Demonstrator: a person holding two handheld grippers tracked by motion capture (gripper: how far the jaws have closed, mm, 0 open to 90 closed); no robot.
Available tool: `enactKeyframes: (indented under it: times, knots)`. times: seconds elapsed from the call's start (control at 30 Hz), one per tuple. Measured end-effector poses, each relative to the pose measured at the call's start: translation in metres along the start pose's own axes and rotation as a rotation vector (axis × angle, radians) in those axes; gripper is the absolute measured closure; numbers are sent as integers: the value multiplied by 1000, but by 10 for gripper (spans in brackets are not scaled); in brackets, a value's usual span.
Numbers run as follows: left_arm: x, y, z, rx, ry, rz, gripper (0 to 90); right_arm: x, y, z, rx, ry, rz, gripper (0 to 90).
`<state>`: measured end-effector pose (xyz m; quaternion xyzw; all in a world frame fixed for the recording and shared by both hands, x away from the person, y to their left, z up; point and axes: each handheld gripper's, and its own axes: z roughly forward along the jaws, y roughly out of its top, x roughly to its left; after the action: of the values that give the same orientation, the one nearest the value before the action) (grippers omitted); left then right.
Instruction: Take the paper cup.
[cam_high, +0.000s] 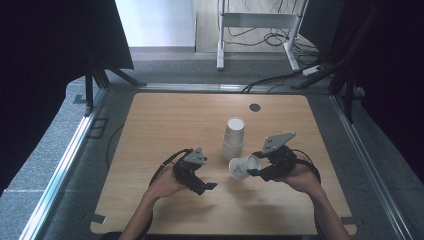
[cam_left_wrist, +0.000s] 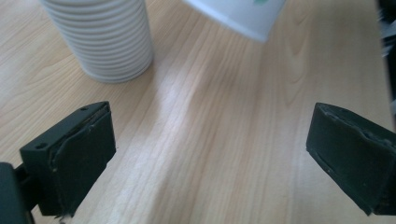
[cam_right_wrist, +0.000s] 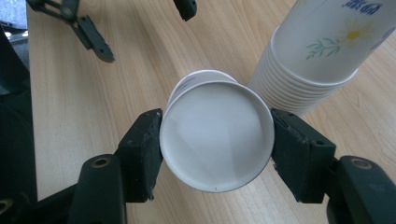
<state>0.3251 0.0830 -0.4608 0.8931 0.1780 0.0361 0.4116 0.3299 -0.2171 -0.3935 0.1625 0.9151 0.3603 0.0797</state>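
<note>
An upside-down stack of white paper cups stands near the table's middle; its flower print shows in the right gripper view. My right gripper is shut on a single paper cup, held on its side just above the wood, right of and nearer than the stack. That cup's base faces the camera between the two jaws. My left gripper stands open and empty, left of the held cup and low over the table. From it, the stack's ribbed rims are at upper left and the single cup at the top.
The wooden table has a dark round grommet near its far edge. Metal rails run along both sides, with black curtains behind them. Desk legs and cables lie on the floor beyond the table.
</note>
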Motion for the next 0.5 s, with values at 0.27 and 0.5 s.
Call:
enactKeyframes:
  times: [0.27,0.5]
  knots:
    - [3,-1,-7,-24,8,-15,20,-2,-12,6,-39,-14,45,370]
    - [1,0,-7,-9,9,5,21,2,-20,9,-76,4,54,370]
